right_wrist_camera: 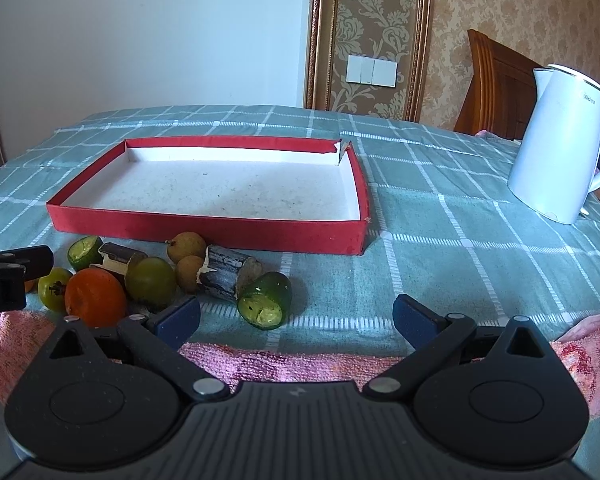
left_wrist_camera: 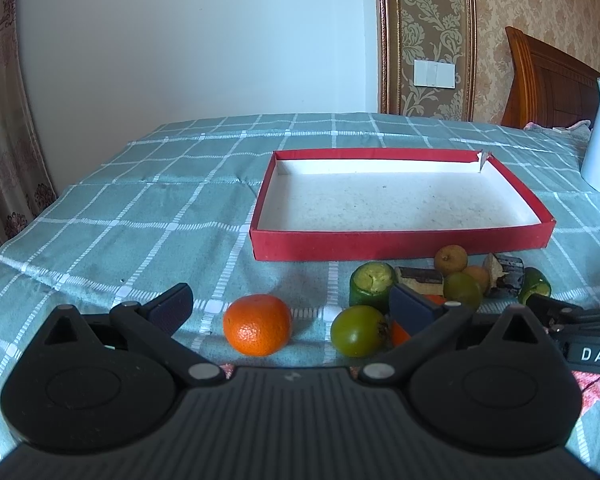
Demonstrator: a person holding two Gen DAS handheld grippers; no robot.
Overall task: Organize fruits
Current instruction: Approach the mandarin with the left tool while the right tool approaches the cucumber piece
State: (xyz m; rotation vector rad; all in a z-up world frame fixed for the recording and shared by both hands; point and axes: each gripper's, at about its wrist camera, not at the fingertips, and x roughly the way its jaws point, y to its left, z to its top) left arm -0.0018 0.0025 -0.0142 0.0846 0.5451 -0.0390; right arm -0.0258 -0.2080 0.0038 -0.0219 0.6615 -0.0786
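The red box (left_wrist_camera: 400,245) with a white inside lies on the checked cloth of the surface (left_wrist_camera: 140,208), and nothing is in it. All the fruit sits in front of its near wall. Furthest left is an orange (left_wrist_camera: 257,324), alone on the cloth. To its right come a green fruit (left_wrist_camera: 358,330), a cut green piece (left_wrist_camera: 371,289) standing on end, a second orange (right_wrist_camera: 95,297), another green fruit (right_wrist_camera: 151,281), two small brown fruits (right_wrist_camera: 187,247), a dark stub of cane (right_wrist_camera: 224,272) and a second cut green piece (right_wrist_camera: 266,300) lying on its side. A white kettle (right_wrist_camera: 560,148) stands well apart on the right.

The left gripper (left_wrist_camera: 290,306) has its fingers spread wide around the lone orange and the green fruit, holding nothing. The right gripper (right_wrist_camera: 296,318) is also wide open and empty, over a pink towel (right_wrist_camera: 292,362), its left finger (right_wrist_camera: 179,318) just beside the second orange.
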